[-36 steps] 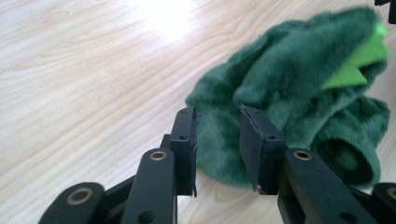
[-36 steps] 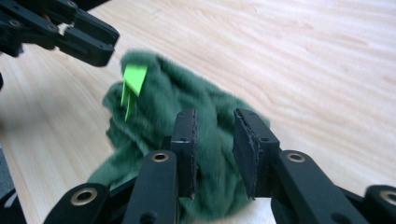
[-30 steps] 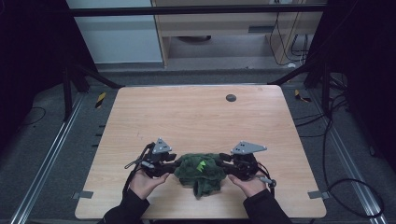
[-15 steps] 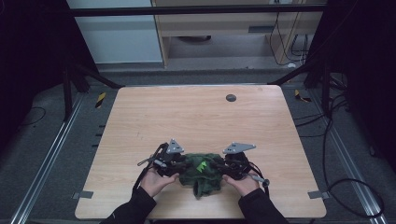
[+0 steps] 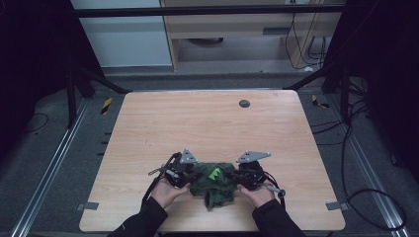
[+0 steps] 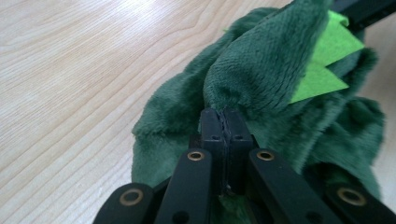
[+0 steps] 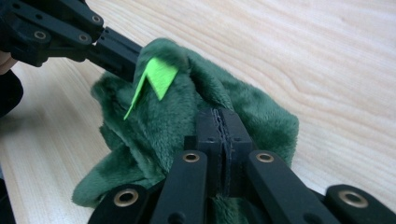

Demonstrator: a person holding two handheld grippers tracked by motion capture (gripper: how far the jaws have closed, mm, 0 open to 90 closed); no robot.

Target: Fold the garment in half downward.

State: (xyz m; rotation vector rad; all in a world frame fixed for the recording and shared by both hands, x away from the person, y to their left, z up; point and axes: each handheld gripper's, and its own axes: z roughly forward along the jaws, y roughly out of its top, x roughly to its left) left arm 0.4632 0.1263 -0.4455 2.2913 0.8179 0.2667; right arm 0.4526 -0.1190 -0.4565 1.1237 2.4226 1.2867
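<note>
Wooden table (image 5: 207, 123), big and bare at the far end. Near its front edge, soft green cloth (image 5: 213, 181) bunched between both tools. Left gripper (image 5: 187, 174) just pinched tight on the cloth's left side. Right gripper (image 5: 240, 177) just pinched tight on its right side. Tiny bright green triangles (image 5: 215, 173) on top.

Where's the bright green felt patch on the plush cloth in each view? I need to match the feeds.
High view: bright green patch low centre, atop the dark green cloth between both grippers.
Left gripper view: upper right.
Right gripper view: upper left of centre.
Shared landmark: the wooden table.
</note>
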